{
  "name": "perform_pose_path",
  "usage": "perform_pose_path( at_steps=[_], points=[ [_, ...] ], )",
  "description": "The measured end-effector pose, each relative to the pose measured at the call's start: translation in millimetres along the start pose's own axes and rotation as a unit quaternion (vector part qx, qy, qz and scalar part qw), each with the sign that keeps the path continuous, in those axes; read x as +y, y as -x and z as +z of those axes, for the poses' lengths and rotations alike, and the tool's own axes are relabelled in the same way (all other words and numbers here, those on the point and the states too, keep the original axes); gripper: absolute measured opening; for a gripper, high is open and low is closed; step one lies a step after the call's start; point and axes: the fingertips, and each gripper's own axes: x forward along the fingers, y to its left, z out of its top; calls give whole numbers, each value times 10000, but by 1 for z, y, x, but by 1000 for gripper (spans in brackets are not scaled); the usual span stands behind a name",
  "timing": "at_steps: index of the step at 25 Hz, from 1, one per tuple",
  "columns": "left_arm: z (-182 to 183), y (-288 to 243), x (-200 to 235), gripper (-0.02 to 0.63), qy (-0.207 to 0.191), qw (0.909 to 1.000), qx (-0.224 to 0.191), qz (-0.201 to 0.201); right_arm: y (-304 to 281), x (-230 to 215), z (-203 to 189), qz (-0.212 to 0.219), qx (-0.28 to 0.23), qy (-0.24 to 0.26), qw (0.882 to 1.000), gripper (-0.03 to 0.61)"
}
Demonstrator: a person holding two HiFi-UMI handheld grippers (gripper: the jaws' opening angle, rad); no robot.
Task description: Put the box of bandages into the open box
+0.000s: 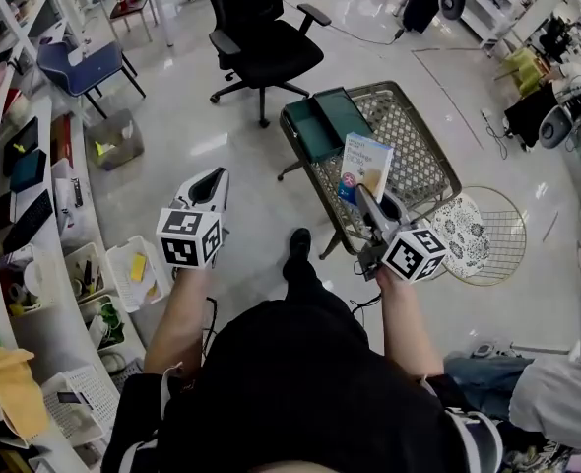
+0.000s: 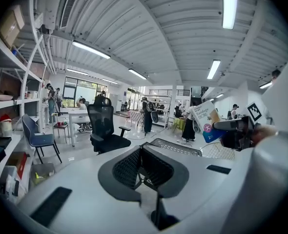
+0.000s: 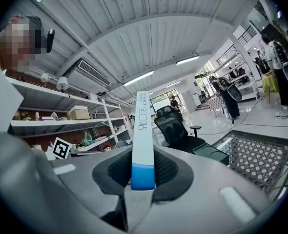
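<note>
Right gripper (image 1: 364, 197) pinches the bandage box (image 1: 366, 166) upright; the open box (image 1: 320, 128) lies about eleven o'clock from it (left gripper (image 1: 210, 180) closed, empty).

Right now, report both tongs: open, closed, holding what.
Left tongs: closed, empty.
Right tongs: closed on the box of bandages.

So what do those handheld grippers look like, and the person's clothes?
The left gripper and right gripper are pale grey shells with black textured pads, each carrying a cube of black-and-white square markers. Clothing is black, sleeves striped white.
</note>
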Motion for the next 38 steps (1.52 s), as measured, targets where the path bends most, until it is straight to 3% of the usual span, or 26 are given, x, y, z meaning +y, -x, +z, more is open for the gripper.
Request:
perform_pose_path(
  at_steps=[5, 10, 17, 21, 26, 38],
  points=[
    [10, -36, 22, 14, -27, 9998, 89, 181, -43, -44, -2, 38, 172, -179, 9997, 89],
    [9, -92, 56, 15, 213, 9978, 294, 552, -104, -103, 2, 154, 471, -239, 9985, 89],
    [34, -185, 62, 14, 267, 9963, 590, 574, -180, -182, 28, 305, 585, -493, 9966, 89],
    [61, -222, 58, 14, 77, 9972, 582, 470, -209, -208, 37, 393, 577, -596, 9958, 89],
    [68, -252, 63, 14, 57, 9968, 719, 349, -226, -217, 39, 388, 516, -804, 9947, 89],
    [96, -316, 77, 15, -230, 9969, 500, -555, -255, -217, 21, -318, 675, -870, 9934, 89]
  ],
)
